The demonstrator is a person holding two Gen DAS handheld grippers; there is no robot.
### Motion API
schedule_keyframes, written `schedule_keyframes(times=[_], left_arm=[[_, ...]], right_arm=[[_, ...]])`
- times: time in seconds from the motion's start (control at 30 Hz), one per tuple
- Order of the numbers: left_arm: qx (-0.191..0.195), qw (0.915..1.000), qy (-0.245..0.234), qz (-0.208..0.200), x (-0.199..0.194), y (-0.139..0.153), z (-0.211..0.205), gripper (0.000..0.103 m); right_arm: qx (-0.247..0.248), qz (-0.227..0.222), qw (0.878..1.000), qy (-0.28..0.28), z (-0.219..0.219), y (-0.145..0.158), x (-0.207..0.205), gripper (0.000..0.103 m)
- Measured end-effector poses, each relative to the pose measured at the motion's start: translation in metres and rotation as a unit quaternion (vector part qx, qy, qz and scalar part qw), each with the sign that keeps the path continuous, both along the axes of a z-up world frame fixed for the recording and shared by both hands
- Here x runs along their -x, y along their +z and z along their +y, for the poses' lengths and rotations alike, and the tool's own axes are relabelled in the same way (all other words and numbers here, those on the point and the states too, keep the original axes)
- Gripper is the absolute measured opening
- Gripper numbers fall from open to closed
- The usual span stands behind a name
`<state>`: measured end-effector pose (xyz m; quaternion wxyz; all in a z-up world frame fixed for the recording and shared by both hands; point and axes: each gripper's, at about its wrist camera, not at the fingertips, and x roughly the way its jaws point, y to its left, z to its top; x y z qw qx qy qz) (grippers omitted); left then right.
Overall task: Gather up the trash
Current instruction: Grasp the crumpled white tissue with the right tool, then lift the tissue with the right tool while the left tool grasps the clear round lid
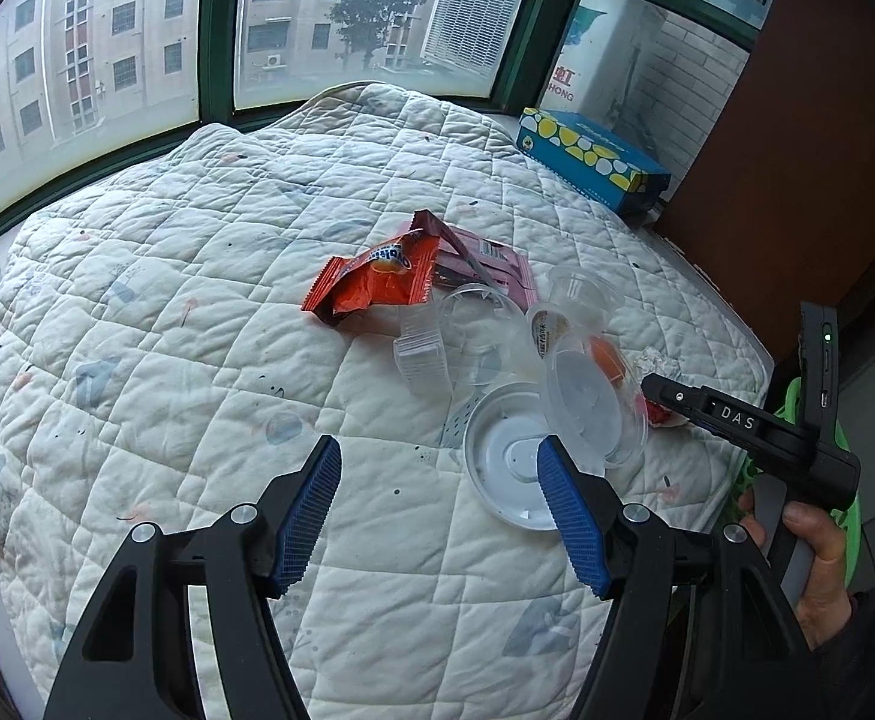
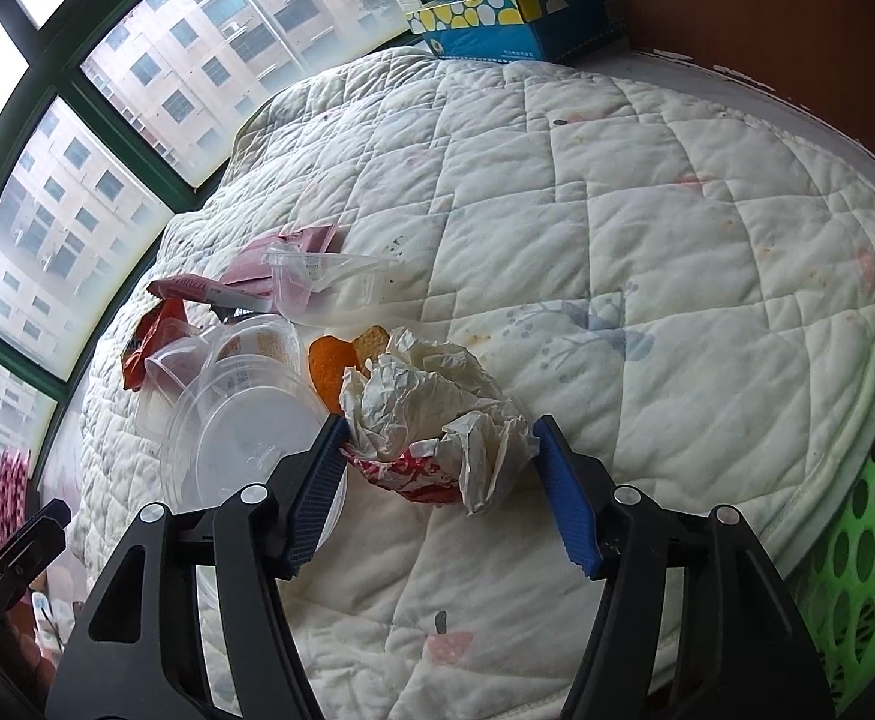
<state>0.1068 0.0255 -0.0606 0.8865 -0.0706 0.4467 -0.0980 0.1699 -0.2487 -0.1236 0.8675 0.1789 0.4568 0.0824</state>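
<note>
Blue-padded fingers (image 2: 323, 480) flanking crumpled white paper wad (image 2: 431, 414), red-printed underside, wrinkled

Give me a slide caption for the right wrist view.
Right gripper straddles crumpled paper on a quilted pad, beside plastic lids, wrappers and a green basket.

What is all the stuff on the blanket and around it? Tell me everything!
quilt: one, white, spread under all the trash
snack wrapper: one, orange, far side of the pile
pink packets: a few, behind the orange wrapper
plastic cups and lids: several, clear and white, middle of the pile
crumpled paper: one wad, white with red print, between the right tongs' fingers
orange peel: one piece, behind the paper
tissue box: one, blue with yellow spots, by the window
basket: one, green, beside the quilt
left tongs: open, empty
right tongs: around the paper wad
hand: one, holding the right tongs
</note>
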Motion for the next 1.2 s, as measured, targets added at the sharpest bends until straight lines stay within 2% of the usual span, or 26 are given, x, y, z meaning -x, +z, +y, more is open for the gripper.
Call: schedule_keyframes(times=[0.03,0.2,0.43,0.6,0.87,0.93,1.1,1.2], left_arm=[[-0.003,1.0000,-0.002,-0.002,0.001,0.000,-0.002,0.071],[-0.015,0.9995,-0.028,-0.008,0.001,0.000,-0.019,0.074],[-0.063,0.9922,-0.101,-0.035,-0.002,-0.003,-0.072,0.092],[-0.105,0.9821,-0.151,-0.041,-0.011,-0.015,-0.110,0.094],[-0.162,0.9658,-0.200,-0.031,-0.037,-0.038,-0.146,0.094],[-0.187,0.9610,-0.200,-0.034,-0.042,-0.043,-0.152,0.094],[-0.204,0.9588,-0.195,-0.031,-0.050,-0.049,-0.154,0.094],[-0.224,0.9528,-0.202,-0.035,-0.050,-0.054,-0.157,0.094]], right_arm=[[0.005,-0.004,1.000,0.003,0.001,0.002,0.001,0.058],[0.003,-0.025,1.000,0.001,-0.006,0.022,0.012,0.057],[0.010,-0.060,0.998,-0.006,-0.024,0.056,0.037,0.057],[0.015,-0.082,0.996,-0.015,-0.039,0.076,0.056,0.057],[0.011,-0.093,0.995,-0.036,-0.063,0.088,0.074,0.058],[0.008,-0.093,0.995,-0.040,-0.066,0.087,0.075,0.058],[0.006,-0.092,0.995,-0.043,-0.071,0.086,0.076,0.058],[0.005,-0.091,0.995,-0.044,-0.071,0.085,0.076,0.058]])
